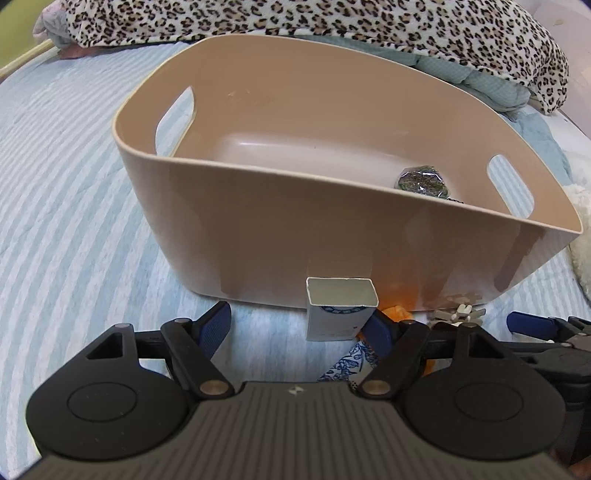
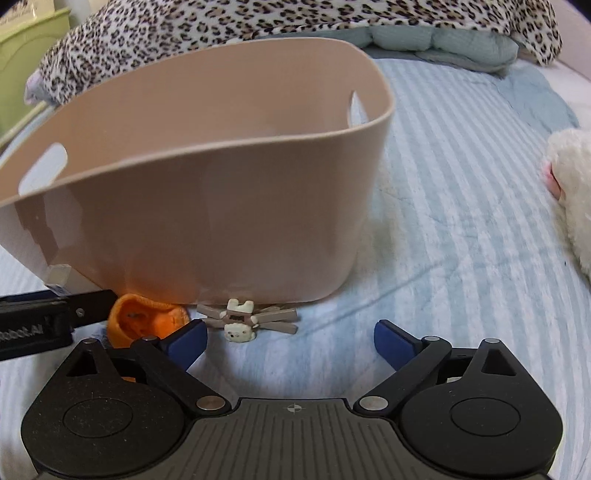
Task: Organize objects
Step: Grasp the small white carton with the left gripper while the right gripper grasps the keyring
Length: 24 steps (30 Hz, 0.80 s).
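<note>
A beige plastic basket with handle slots stands on the striped bed; it also fills the right wrist view. Inside it lies a shiny dark wrapped item. My left gripper is open, low on the bed, with a small white box standing between its fingers against the basket wall. My right gripper is open and empty, just in front of a small white and grey toy figure. An orange knitted piece lies left of the toy.
A blue floral item lies under the left gripper. A leopard-print blanket and a teal quilt are piled behind the basket. A white plush lies at the right. Striped blue bedding surrounds everything.
</note>
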Each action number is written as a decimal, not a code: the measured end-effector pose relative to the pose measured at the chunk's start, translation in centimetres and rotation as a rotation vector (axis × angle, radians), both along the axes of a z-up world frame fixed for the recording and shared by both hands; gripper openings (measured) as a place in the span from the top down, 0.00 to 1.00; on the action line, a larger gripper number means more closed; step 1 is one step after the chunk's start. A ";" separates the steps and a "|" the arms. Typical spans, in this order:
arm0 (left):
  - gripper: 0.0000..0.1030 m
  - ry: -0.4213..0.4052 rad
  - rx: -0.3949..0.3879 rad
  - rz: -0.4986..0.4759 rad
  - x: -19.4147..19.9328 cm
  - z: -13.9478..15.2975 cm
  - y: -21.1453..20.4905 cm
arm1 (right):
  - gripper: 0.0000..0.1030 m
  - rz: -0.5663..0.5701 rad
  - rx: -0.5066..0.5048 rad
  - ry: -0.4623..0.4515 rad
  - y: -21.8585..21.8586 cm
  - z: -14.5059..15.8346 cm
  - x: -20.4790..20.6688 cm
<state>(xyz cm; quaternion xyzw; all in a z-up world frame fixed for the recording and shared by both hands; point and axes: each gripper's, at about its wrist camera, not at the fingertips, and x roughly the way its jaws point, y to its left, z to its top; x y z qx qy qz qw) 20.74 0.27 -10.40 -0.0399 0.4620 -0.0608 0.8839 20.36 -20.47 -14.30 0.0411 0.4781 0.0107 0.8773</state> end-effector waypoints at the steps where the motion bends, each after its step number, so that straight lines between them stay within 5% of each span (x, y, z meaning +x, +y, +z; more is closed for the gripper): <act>1: 0.29 0.004 -0.006 0.000 0.1 0.0 0.0 | 0.04 -0.001 -0.007 -0.001 0.1 0.0 0.0; 5: 0.50 0.029 -0.034 0.002 0.2 -0.3 0.2 | 0.08 -0.007 -0.008 -0.007 0.4 0.1 0.0; 9: 0.68 0.035 -0.022 -0.027 0.3 -0.4 -0.2 | 0.22 -0.002 -0.015 -0.021 0.5 0.4 -0.3; 17: 0.69 -0.007 -0.021 -0.042 -0.3 0.1 0.2 | 0.65 0.008 0.024 -0.031 0.0 1.2 -1.4; 22: 0.69 -0.018 -0.017 -0.043 -0.8 0.3 0.5 | 0.66 0.017 0.030 -0.038 0.1 1.6 -2.4; 24: 0.69 -0.022 -0.019 -0.041 -0.9 0.5 0.7 | 0.82 0.020 0.044 -0.034 -0.2 1.8 -2.5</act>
